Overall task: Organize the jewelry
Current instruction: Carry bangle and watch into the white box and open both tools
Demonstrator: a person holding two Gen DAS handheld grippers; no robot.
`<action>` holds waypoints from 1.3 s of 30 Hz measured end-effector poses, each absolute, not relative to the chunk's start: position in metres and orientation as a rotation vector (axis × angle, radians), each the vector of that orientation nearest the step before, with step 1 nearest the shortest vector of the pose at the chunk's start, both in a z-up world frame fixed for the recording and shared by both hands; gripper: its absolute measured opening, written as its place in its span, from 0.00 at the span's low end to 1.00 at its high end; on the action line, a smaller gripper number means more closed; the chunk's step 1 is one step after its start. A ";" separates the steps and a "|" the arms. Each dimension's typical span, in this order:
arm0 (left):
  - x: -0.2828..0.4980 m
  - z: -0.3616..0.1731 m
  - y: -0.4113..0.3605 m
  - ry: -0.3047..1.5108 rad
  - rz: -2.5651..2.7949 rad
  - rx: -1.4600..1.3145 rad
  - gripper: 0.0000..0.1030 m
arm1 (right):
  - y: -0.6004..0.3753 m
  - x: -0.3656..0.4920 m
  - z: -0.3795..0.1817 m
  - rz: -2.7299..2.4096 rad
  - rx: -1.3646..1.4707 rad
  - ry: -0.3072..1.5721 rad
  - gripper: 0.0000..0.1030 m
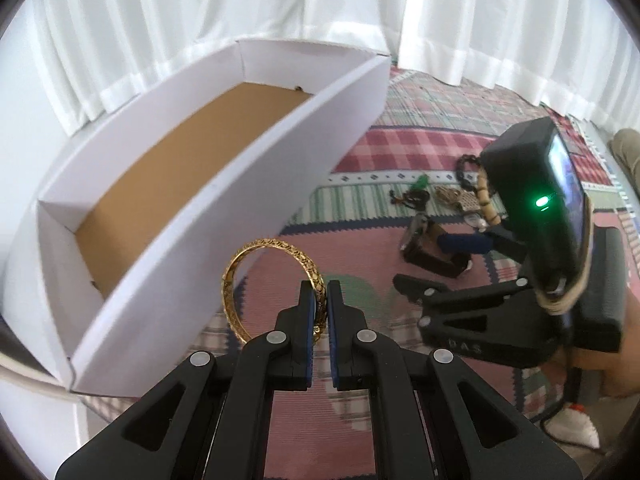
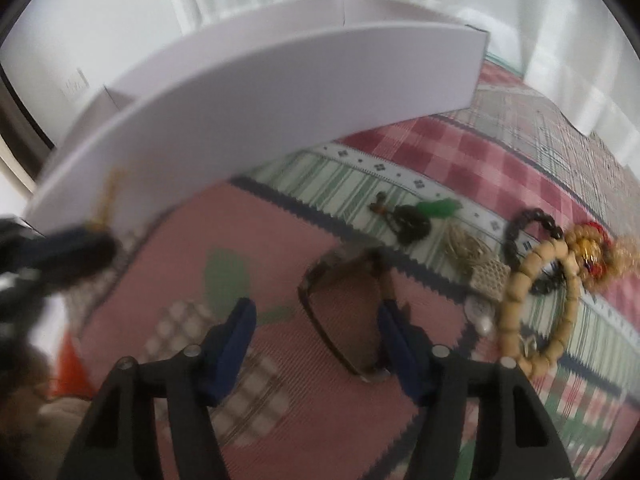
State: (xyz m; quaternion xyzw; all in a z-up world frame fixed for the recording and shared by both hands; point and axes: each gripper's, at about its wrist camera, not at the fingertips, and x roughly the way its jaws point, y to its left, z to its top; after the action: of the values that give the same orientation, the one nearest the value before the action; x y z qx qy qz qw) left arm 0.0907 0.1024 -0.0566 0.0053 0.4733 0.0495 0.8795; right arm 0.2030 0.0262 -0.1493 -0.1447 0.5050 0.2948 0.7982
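My left gripper [image 1: 319,294] is shut on a gold filigree bangle [image 1: 256,276] and holds it upright in the air, just in front of the near wall of a white cardboard box [image 1: 224,208] with a brown floor. My right gripper [image 2: 314,320] is open low over the mat, its fingers on either side of a brown wristwatch [image 2: 344,312]. In the left wrist view the right gripper [image 1: 440,256] shows at the right beside that watch [image 1: 420,240]. A pile of jewelry lies beyond: a wooden bead bracelet [image 2: 536,312], a black bead bracelet [image 2: 528,224], a green pendant [image 2: 436,208].
A pink, green and white patterned mat [image 1: 400,148] covers the floor. White curtains [image 1: 240,8] hang behind the box. The box [image 2: 280,92] stands to the far left of the jewelry pile. The person's hand [image 1: 600,360] holds the right gripper.
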 end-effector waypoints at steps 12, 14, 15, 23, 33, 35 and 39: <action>0.073 -0.012 0.148 0.963 0.024 -0.171 0.04 | 0.009 0.208 -0.085 0.688 -0.094 1.081 0.06; 0.069 0.009 0.164 0.930 0.031 -0.205 0.04 | 0.012 0.210 -0.055 0.736 -0.038 1.059 0.06; 0.068 0.020 0.175 0.909 0.050 -0.216 0.04 | 0.015 0.212 -0.044 0.758 -0.025 1.045 0.06; 0.104 0.022 0.260 0.885 0.318 -0.235 0.04 | 0.105 0.250 0.024 0.927 -0.027 0.931 0.06; 0.151 -0.053 0.314 1.068 0.353 -0.378 0.05 | 0.232 0.308 -0.071 0.889 -0.231 1.145 0.06; 0.153 -0.059 0.316 1.079 0.365 -0.379 0.06 | 0.239 0.309 -0.082 0.879 -0.245 1.159 0.08; 0.156 -0.063 0.323 1.088 0.386 -0.370 0.23 | 0.245 0.311 -0.090 0.861 -0.241 1.160 0.26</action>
State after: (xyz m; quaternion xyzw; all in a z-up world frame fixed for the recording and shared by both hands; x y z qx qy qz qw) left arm 0.1561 0.3232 -0.0629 -0.1737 0.5112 0.1815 0.8219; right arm 0.3111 0.2450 -0.0898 -0.1101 0.5296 0.3931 0.7436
